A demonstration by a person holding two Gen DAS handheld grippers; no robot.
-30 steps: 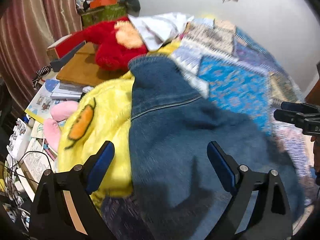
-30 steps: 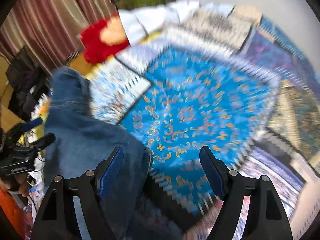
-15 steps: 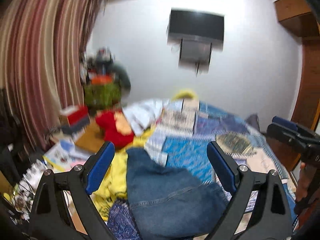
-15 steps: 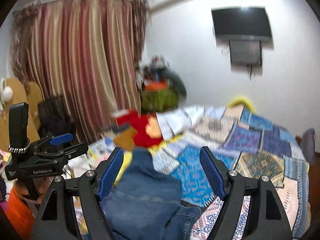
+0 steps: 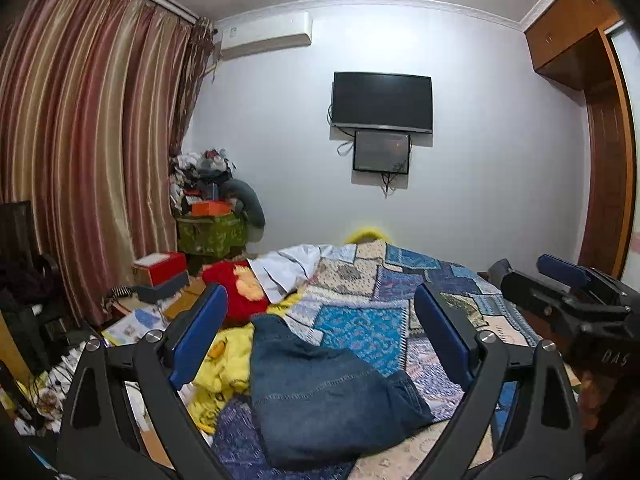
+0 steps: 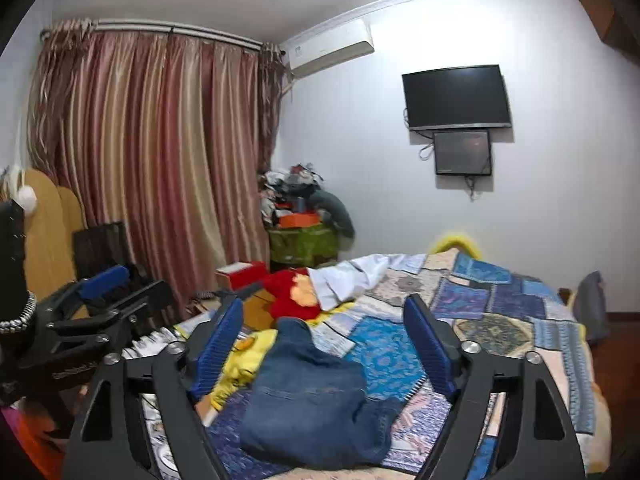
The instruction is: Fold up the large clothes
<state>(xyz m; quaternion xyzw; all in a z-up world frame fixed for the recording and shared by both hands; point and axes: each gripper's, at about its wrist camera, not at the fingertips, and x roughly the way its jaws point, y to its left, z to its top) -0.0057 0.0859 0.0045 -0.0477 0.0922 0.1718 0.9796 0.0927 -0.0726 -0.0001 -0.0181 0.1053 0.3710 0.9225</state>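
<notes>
**Denim lies folded on the bed, both tongs lifted clear and spread**

At the far left of the room hang striped red-and-gold curtains [image 5: 92,152], with a cluttered pile of boxes and bags [image 5: 212,208] in the corner beside them. Nearer, along the left edge of the bed, sit a red plush toy [image 5: 236,288] and a yellow fleece blanket [image 5: 224,364].

The left tongs [image 5: 320,340] stand spread wide, nothing between the blue pads. The folded blue denim garment [image 5: 320,392] lies below and beyond them on the patchwork bedspread [image 5: 372,320]. In the left wrist view it shows in the gap between the two fingers, apart from both, its left edge overlapping the yellow blanket.

In the right wrist view the same denim garment [image 6: 312,392] rests near the foot of the bed, again framed between the fingers and touching neither. The right tongs [image 6: 324,344] are spread wide and empty; their jaws have just been opening further, with nothing between them. Both pairs point nearly level across the bed toward the far wall, where a dark television [image 5: 382,102] hangs above a smaller screen [image 5: 381,151].

At the far right stands a wooden wardrobe [image 5: 604,160].
</notes>
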